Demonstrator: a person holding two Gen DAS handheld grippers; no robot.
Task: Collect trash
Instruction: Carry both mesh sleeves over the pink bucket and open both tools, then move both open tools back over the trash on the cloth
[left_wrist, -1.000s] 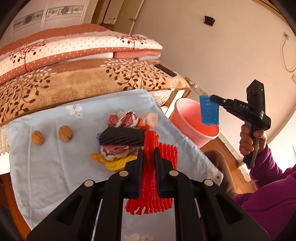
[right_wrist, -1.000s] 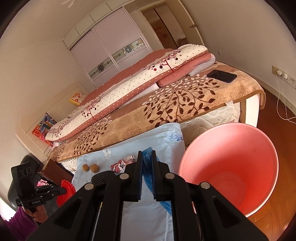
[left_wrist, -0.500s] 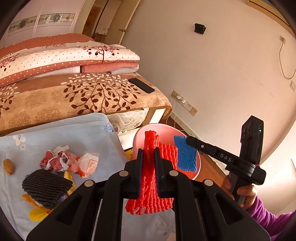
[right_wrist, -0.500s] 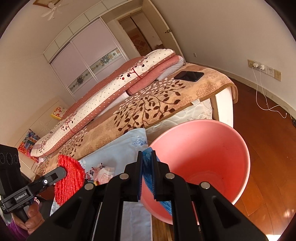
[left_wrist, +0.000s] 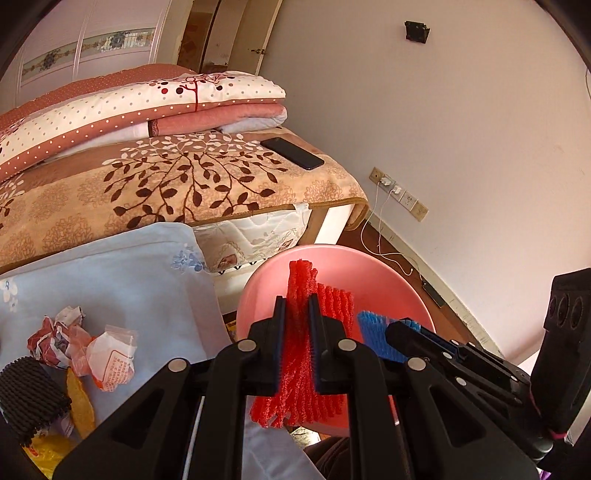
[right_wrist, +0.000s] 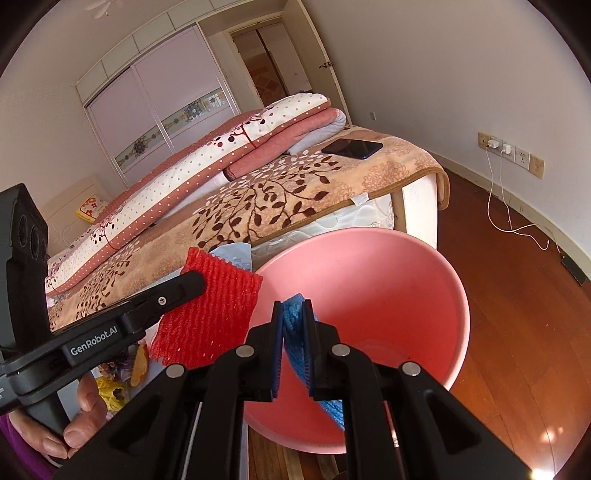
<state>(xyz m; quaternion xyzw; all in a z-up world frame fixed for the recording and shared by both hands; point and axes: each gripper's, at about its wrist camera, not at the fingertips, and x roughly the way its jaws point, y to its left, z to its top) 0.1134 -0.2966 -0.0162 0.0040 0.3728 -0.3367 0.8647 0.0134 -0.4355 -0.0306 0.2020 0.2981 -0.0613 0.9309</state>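
My left gripper is shut on a red foam net and holds it over the near rim of the pink bin. The same red foam net hangs at the bin's left edge in the right wrist view. My right gripper is just to its right, above the mouth of the pink bin. Its jaws are opening, and a blue foam net is still pinched between the pads, hanging down into the bin. A hand grips the left tool's handle.
On a light blue cloth to the left lie crumpled wrappers, a black foam net and a yellow wrapper. Behind is a bed with a phone. A charger cable trails on the wood floor.
The left gripper carried the red net rightward from above the cloth to the bin. The right gripper sank with the blue net toward the bin's mouth, and its jaws stand slightly wider.
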